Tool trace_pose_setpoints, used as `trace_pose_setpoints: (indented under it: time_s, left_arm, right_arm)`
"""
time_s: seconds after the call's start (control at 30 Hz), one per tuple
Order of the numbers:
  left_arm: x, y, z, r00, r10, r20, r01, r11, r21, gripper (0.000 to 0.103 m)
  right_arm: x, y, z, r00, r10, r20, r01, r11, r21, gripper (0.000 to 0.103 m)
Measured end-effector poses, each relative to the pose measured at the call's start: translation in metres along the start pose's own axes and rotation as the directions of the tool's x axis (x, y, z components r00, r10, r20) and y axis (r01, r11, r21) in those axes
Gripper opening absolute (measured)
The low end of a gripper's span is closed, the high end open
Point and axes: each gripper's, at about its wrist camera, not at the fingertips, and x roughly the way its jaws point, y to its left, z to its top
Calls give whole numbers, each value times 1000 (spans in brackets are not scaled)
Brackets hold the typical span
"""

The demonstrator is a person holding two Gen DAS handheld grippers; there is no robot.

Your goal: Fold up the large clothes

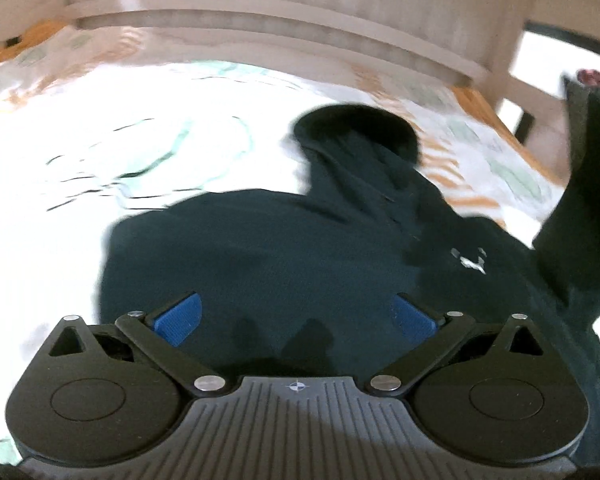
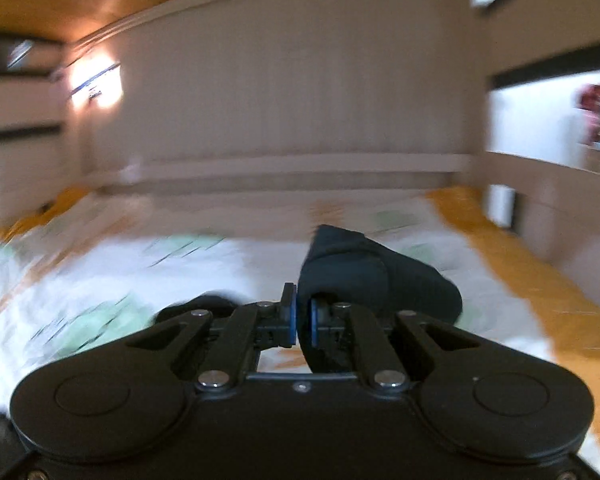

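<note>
Left wrist view: my left gripper [image 1: 296,316] hangs with its blue pads [image 1: 178,318] spread wide and nothing between them, just above the dark garment [image 1: 280,264] lying on the bed [image 1: 100,140]. Right wrist view: my right gripper [image 2: 302,320] is pressed together on a fold of that garment, which I take to be a sleeve [image 2: 360,276]; the cloth bunches up past the pads and trails off to the right. In the left view that lifted part rises at the far right edge [image 1: 572,220], so the right hand is the one engaged and the body of the garment lies to its left. The long axis of the garment runs away from me toward the headboard [image 1: 260,20], with a rounded hood-like end [image 1: 352,128] farthest out. Appearance: very dark green-black knit, soft and heavy, small white logo [image 1: 470,258] on the chest. My judgement: the next move carries the sleeve leftward across the body. Both views are motion-blurred; finer creases are unreadable.
</note>
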Motion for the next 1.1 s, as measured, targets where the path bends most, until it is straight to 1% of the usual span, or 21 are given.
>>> trace_pose_setpoints:
  time_s: [0.03, 0.1, 0.17, 0.27, 0.3, 0.33, 0.37, 0.4, 0.43, 0.47, 0.53, 0.57, 0.63, 0.77, 0.83, 0.87, 0.97, 1.03, 1.1]
  left_arm:
    - [-5, 8, 1, 1000, 8, 7, -8, 1000, -14, 103]
    - [-15, 25, 2, 999, 30, 22, -29, 999, -31, 103]
    - [-23, 39, 2, 998, 50, 28, -49, 998, -46, 103]
    - [-29, 57, 3, 998, 64, 20, -62, 995, -82, 103]
    - [-31, 61, 2, 998, 64, 17, -62, 994, -92, 103]
    - [-32, 63, 0, 998, 63, 15, -61, 993, -99, 103]
    - [-32, 65, -1, 998, 62, 11, -60, 993, -102, 103]
    - [-33, 66, -2, 998, 60, 8, -59, 993, -103, 103]
    - [-33, 65, -2, 998, 56, 5, -55, 993, -102, 103]
    - [-33, 65, -3, 999, 48, 4, -47, 994, -100, 103]
    - [-34, 61, -3, 1000, 27, 6, -26, 995, -97, 103]
    - [-35, 60, -3, 1000, 18, 7, -17, 995, -97, 103]
    - [-35, 52, -2, 1000, -11, 13, 13, 995, -94, 103]
    - [-28, 34, -1, 996, -86, 11, 86, 992, -96, 103]
    - [-20, 27, -3, 995, -104, -9, 103, 990, -101, 103]
    - [-16, 24, -5, 995, -100, -20, 97, 990, -98, 103]
    - [-5, 19, -12, 997, -57, -55, 52, 995, -89, 103]
    - [2, 21, -16, 996, -35, -78, 27, 994, -104, 103]
    - [9, 24, -19, 994, -40, -98, 27, 990, -136, 102]
  right_arm:
    - [7, 23, -10, 999, 31, -24, -32, 999, -37, 13]
    - [19, 61, -32, 992, 92, -85, -98, 992, -75, 13]
    - [32, 97, -57, 978, 140, -156, -158, 982, -107, 13]
    - [50, 142, -96, 947, 172, -272, -222, 961, -167, 13]
    - [53, 156, -109, 937, 173, -304, -236, 954, -183, 16]
    - [56, 167, -122, 930, 169, -327, -244, 948, -206, 23]
    - [58, 173, -129, 923, 163, -348, -251, 941, -225, 24]
    - [59, 179, -138, 914, 156, -375, -259, 935, -243, 28]
    - [59, 182, -144, 905, 151, -398, -265, 931, -251, 40]
    - [53, 186, -147, 902, 157, -403, -273, 929, -250, 44]
    - [44, 184, -147, 904, 167, -394, -279, 928, -248, 47]
    - [39, 182, -146, 901, 178, -396, -289, 926, -241, 50]
    - [28, 174, -141, 886, 220, -407, -322, 925, -202, 63]
    - [4, 158, -135, 881, 241, -406, -338, 923, -184, 64]
    - [-8, 144, -132, 881, 247, -403, -330, 932, -151, 64]
    - [-9, 138, -135, 883, 245, -400, -320, 939, -130, 64]
    - [-22, 113, -132, 890, 230, -395, -276, 959, -64, 64]
    - [-28, 97, -130, 898, 210, -388, -241, 970, -32, 65]
    - [-32, 84, -130, 905, 182, -385, -205, 978, -20, 65]
